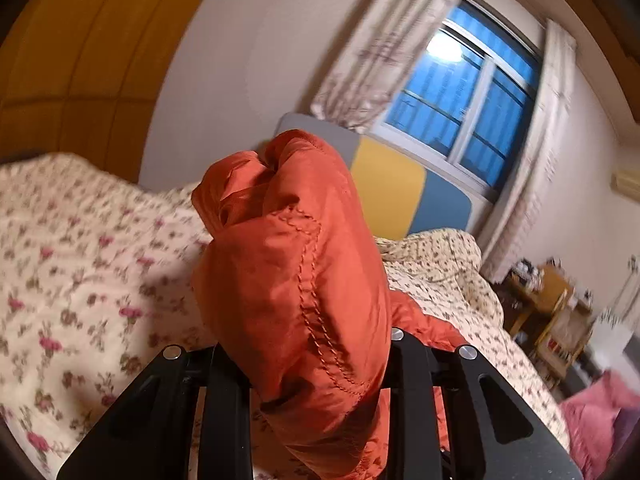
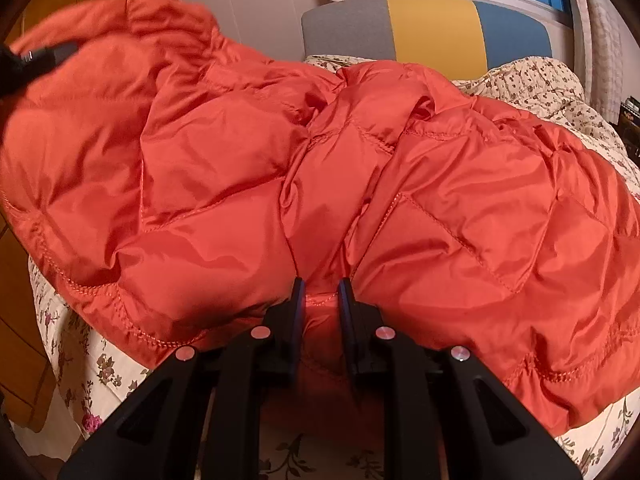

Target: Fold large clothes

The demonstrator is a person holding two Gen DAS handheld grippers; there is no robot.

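Warm, dim indoor light, orange cast thru both views. White-framed window with blue dusk glass [image 1: 468,96]: bright blown-out glare spot at upper left pane. Patterned curtains beside window smeared w/ motion blur; cluttered room corner far right of window also soft. Heavy fisheye bending, black vignette at edges. Glossy orange quilted puffer jacket [image 2: 320,168] shows soft sheen, folds shadowed; its upper-left part blurred.

Both wrist views close behind jacket [image 2: 320,160], facing headboard [image 2: 432,28]
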